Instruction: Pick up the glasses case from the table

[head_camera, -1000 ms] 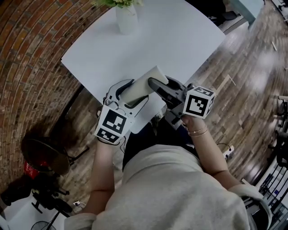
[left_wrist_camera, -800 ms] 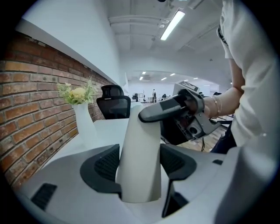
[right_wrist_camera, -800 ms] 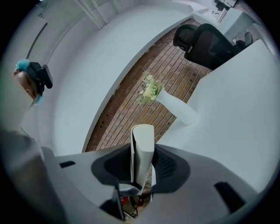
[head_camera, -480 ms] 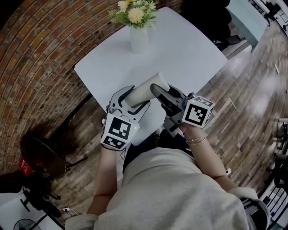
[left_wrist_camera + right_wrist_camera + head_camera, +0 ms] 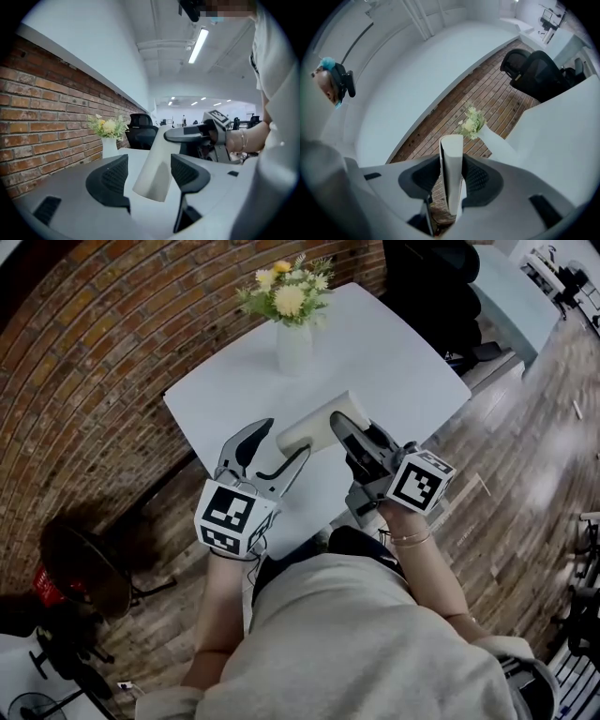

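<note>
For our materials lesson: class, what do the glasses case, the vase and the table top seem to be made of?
The glasses case looks like hard plastic or a coated shell: off-white, smooth, matte, crisp edges. The vase seems glazed ceramic, though that is uncertain: white, smooth. The table top may be laminate or painted board: flat, white, no grain.

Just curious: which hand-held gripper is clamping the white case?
The right hand-held gripper: its jaws have just closed on the glasses case; the left hand-held gripper stands open.
</note>
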Demonstrator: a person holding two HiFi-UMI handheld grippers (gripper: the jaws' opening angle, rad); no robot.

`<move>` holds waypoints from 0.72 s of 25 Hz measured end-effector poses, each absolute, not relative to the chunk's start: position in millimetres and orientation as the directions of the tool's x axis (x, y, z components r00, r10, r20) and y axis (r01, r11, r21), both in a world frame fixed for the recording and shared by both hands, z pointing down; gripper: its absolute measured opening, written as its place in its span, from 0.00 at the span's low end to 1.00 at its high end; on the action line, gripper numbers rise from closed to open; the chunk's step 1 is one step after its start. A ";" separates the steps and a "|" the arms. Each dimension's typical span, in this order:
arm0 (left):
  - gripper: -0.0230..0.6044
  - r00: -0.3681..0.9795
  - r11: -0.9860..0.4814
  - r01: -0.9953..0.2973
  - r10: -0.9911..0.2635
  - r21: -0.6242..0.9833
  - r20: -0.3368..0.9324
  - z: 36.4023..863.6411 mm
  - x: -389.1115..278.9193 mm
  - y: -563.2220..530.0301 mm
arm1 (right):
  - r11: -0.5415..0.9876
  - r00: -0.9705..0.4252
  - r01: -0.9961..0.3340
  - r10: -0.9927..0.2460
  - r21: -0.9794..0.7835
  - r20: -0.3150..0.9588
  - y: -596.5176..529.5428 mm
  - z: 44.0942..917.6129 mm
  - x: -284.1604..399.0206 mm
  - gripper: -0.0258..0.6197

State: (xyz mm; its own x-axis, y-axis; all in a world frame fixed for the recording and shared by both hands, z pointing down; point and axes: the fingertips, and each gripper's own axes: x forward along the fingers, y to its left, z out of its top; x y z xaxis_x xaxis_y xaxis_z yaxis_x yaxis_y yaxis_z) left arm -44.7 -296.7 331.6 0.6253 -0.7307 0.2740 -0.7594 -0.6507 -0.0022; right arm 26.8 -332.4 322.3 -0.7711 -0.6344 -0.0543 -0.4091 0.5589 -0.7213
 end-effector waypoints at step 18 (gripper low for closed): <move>0.07 0.560 -0.440 -0.791 -0.801 0.426 0.211 346.0 -63.8 -309.2 | 0.578 -0.732 -0.434 -0.673 -0.691 -0.104 -342.8 311.4 49.0 0.26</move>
